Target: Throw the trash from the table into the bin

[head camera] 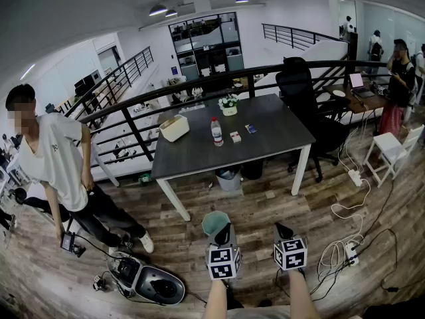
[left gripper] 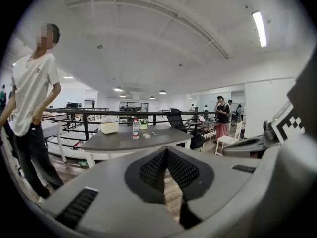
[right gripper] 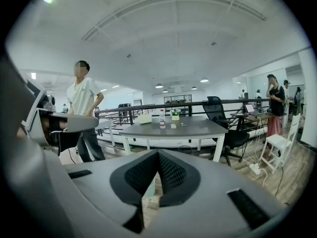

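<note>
The left gripper [head camera: 224, 234] and right gripper [head camera: 282, 231] are held low over the floor, both clenched on nothing, the teal bin [head camera: 214, 221] just beside the left one. The trash [head camera: 235, 137] (small pieces by a bottle [head camera: 216, 131]) is seen lying on the table [head camera: 199, 158], well apart. No pickup seems begun; an approach to the table with jaws opened is called for next.
</note>
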`<state>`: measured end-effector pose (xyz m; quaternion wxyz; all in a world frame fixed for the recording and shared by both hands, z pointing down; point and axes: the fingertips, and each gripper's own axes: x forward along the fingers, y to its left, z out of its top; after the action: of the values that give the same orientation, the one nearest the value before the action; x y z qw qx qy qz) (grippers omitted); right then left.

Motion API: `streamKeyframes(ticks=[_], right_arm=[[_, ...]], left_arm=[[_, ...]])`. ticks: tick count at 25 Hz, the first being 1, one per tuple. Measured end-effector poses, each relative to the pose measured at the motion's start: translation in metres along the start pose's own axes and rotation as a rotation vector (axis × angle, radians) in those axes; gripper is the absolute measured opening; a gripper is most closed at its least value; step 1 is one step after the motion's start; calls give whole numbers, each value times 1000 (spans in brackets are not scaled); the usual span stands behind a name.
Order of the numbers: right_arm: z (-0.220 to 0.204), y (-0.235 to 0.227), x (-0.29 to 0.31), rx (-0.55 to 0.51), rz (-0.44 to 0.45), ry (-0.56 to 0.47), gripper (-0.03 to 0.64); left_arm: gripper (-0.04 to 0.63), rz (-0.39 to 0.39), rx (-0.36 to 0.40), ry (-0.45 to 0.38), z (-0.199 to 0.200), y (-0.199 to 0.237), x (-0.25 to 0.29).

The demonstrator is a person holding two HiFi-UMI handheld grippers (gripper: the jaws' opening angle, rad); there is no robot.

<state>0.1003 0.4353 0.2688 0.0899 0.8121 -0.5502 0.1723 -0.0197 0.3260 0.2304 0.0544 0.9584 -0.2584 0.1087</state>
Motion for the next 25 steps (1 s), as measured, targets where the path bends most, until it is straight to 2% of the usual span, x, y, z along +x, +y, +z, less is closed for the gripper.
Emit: streamKeyframes(ticks=[3, 7, 11, 16, 21, 25], right_arm=[[-15, -1, -12, 17, 1, 12, -2], [-9, 1, -6, -11, 7, 8, -2], [-20, 5, -8, 3, -3, 19, 0], [-7, 5, -1, 69, -11, -27, 5], [0, 10, 13, 74, 6, -52, 5], [25, 21, 45, 64, 27, -93, 5]], left_arm=[[25, 20, -29, 37, -18, -4, -9], [25, 37, -57, 5, -10, 3, -6], [25, 31, -80, 13, -22, 6, -11], [25, 15, -67, 15, -17, 16, -6], [25, 10, -92, 30, -23, 31, 5], [25, 6, -58, 26, -11, 61, 29]])
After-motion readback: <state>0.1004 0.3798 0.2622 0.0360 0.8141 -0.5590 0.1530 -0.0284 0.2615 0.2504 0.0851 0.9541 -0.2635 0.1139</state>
